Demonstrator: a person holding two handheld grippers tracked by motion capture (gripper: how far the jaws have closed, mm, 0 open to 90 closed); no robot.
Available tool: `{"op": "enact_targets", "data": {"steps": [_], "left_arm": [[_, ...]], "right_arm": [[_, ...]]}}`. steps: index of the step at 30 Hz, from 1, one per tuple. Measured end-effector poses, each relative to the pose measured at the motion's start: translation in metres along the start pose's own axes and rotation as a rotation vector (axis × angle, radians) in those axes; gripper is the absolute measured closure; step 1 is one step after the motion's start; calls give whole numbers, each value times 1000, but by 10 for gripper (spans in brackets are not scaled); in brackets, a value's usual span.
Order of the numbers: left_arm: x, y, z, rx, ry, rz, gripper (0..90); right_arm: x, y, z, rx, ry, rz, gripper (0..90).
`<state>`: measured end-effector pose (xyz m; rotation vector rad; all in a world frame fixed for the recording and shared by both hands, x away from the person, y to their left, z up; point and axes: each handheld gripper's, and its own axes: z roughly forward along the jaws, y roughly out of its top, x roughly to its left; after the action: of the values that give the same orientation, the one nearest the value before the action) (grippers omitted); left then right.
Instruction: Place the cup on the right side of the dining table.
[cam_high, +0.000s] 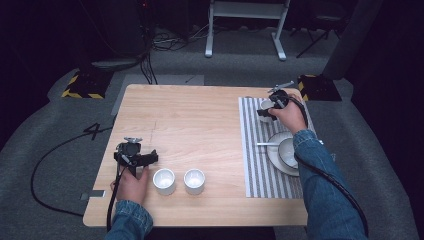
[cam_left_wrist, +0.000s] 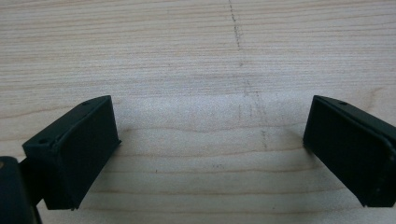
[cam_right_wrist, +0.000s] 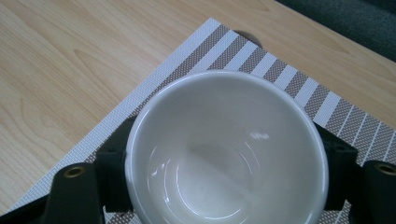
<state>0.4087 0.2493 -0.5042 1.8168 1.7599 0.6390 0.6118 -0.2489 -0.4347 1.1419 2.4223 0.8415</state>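
Two small white cups (cam_high: 164, 180) (cam_high: 194, 180) stand side by side near the front edge of the pale, fine-grained wooden tabletop (cam_high: 200, 120), both round, glossy and straight-walled. My left hand-held gripper (cam_left_wrist: 211, 140) hovers just beside the left one, its flat black jaws spread wide with nothing but bare wood between them. A faint pencil line (cam_left_wrist: 240, 56) runs across the grain there.

On the right lies a woven placemat (cam_high: 250, 150) in grey and white stripes, its mesh texture plain in the right gripper view. My right hand-held gripper (cam_right_wrist: 224, 154) is clenched on a smooth white ceramic bowl (cam_right_wrist: 224, 149) at the far end of that placemat, one jaw pressed to each side of its rounded wall. I look straight down into its shiny hollow.

Nearer me on the placemat sits a round plate (cam_high: 272, 150) with a second bowl (cam_high: 287, 150) on it and a slim white utensil (cam_high: 265, 144) laid across its rim.

My sleeve (cam_high: 320, 180) covers part of the plate, the held bowl's lower edge is cut off in the right gripper view, and whether its base touches the placemat I cannot tell
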Motion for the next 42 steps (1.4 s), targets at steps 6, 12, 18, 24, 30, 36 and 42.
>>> {"op": "enact_targets", "data": {"steps": [6,12,18,24,30,36,42], "left_arm": [[0,0,0,0,0,0,34],[0,0,0,-1,0,1,34],[0,0,0,-1,0,0,34],[0,0,0,-1,1,1,34],[0,0,0,-1,0,0,34],[0,0,0,-1,0,0,34],[0,0,0,0,1,-2,35]], "right_arm": [[2,-4,7,37,-4,-12,269],[2,-6,10,74,-1,-21,269],[-1,-12,11,91,2,4,268],[-5,-14,12,126,8,55,255],[-9,-22,15,95,56,118,219],[-12,-21,9,76,53,99,198],[-8,-18,-2,50,32,76,170]]}}
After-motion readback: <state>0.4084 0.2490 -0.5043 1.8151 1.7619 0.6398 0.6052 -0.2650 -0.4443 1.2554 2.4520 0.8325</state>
